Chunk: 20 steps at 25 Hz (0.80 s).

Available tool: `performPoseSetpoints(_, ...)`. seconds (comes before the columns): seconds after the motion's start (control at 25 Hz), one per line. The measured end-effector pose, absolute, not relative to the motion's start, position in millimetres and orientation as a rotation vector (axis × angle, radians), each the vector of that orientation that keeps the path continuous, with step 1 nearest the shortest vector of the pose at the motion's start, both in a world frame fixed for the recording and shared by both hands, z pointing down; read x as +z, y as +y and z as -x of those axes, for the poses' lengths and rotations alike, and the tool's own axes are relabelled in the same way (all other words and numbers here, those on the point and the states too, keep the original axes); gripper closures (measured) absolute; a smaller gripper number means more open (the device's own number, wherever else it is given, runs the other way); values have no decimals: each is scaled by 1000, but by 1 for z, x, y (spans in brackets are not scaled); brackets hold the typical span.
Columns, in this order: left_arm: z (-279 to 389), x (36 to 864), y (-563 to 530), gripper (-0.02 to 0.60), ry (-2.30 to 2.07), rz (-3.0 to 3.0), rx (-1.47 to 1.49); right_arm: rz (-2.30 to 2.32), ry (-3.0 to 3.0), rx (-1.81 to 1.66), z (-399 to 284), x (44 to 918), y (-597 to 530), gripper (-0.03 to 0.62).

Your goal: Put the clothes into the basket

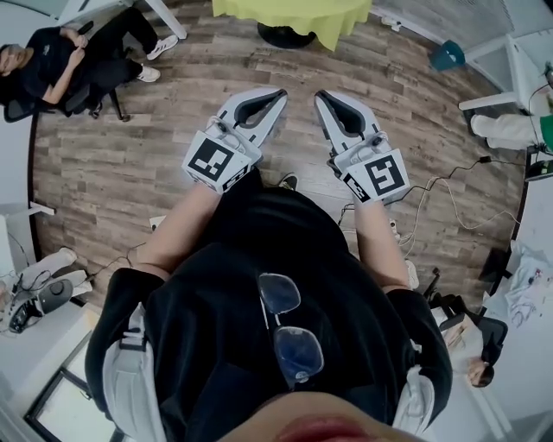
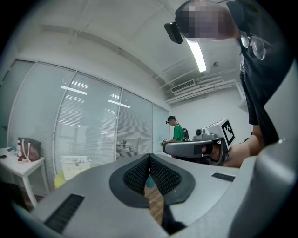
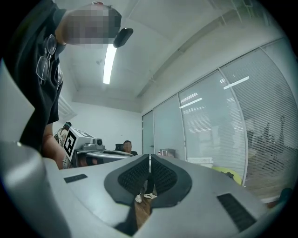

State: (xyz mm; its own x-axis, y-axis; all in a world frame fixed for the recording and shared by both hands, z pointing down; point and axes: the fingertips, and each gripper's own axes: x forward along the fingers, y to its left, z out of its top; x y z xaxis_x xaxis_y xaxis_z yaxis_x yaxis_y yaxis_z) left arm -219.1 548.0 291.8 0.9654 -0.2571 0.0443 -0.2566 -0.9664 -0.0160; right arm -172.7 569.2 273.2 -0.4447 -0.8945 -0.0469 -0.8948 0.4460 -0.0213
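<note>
Both grippers are held side by side at chest height, pointing forward over the wooden floor. My left gripper (image 1: 280, 93) is shut with nothing between its pads, and its tips meet in the left gripper view (image 2: 149, 158). My right gripper (image 1: 321, 95) is shut and empty too, its jaws touching in the right gripper view (image 3: 149, 158). A white slatted basket (image 2: 74, 161) stands on a table under a yellow-green cloth (image 1: 294, 17) ahead, and the basket (image 3: 200, 161) shows again in the right gripper view. No clothes can be made out in any view.
A person in black (image 1: 60, 60) sits on an office chair at the far left. Someone in a green shirt (image 2: 177, 131) stands at the back. Cables (image 1: 449, 186) run over the floor at the right. White tables (image 1: 518, 69) and glass partitions (image 2: 88, 125) ring the room.
</note>
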Motion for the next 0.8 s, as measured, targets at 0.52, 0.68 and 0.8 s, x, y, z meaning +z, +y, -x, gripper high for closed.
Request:
performPoseSetpoints(0.52,206,306,456,571,375,3127,-52,1679,2658,18,169,287,477,563)
performPoseSetpoints(0.68,200,307,409,571,359,3110,-63,1670,2653,2,167,287,428,563)
performPoseSetpoints(0.8,197,308,381,571,359,3113,-58,1663,2644,-22,169,288,398,563)
